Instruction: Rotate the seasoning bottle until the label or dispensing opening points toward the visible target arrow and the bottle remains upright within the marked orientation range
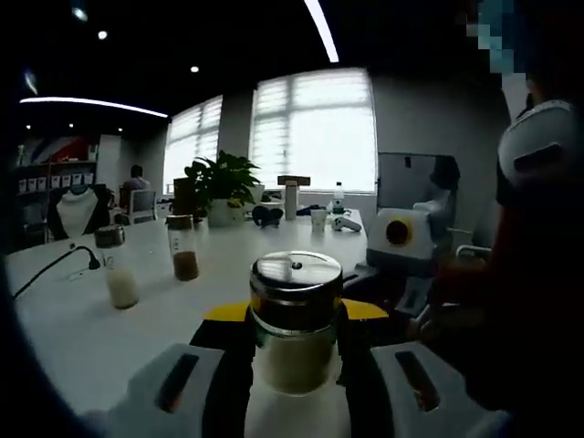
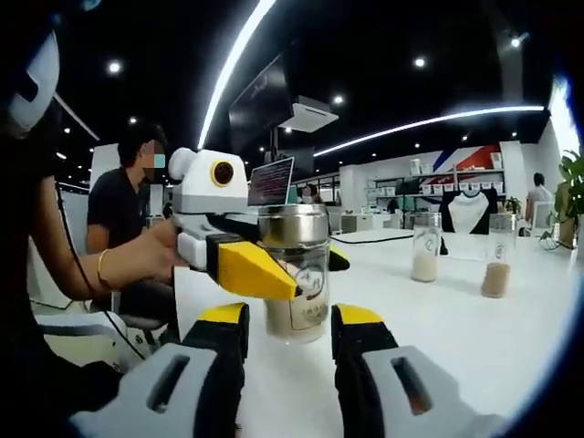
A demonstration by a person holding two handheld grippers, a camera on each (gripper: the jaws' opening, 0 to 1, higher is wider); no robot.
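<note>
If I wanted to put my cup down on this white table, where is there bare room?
Bare tabletop lies in front of the two small jars, right of the seasoning bottle. It is crowded round that bottle: the left gripper is clamped on it and the right gripper stands open just before it.

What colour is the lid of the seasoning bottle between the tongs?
Shiny silver metal lid on the seasoning bottle; best seen in the left gripper view.
</note>
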